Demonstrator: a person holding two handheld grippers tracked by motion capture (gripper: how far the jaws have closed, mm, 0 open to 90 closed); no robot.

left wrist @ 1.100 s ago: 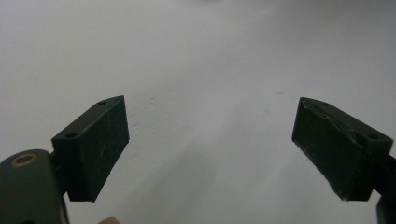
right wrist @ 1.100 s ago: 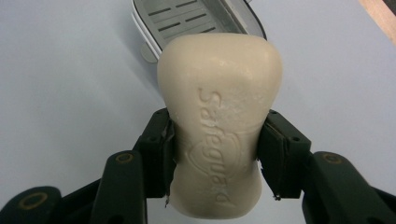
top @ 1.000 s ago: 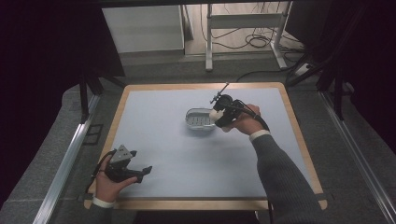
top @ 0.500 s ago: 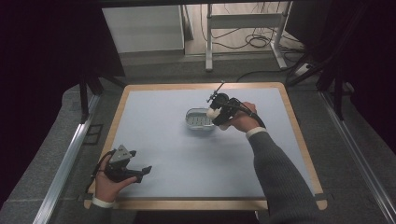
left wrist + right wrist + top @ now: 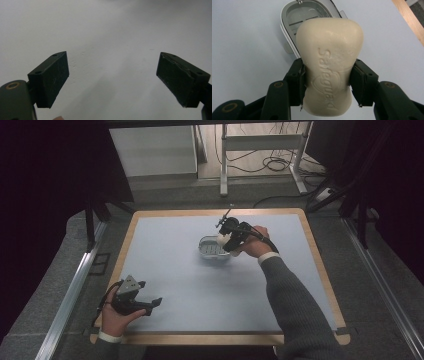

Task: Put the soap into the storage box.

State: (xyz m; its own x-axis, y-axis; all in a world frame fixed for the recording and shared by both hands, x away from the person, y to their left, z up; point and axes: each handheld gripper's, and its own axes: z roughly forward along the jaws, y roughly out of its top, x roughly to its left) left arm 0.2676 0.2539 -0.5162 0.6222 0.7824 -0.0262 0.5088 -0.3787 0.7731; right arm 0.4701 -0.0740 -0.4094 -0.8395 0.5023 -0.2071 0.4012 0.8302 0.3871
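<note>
Left tongs gaping, low; right tongs clamped, arm outstretched

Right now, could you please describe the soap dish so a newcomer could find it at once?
On the pale blue table, look at the far middle, just beside the right tool. The soap dish is a small oval tray with a slotted floor, lying under the cream soap bar.
</note>
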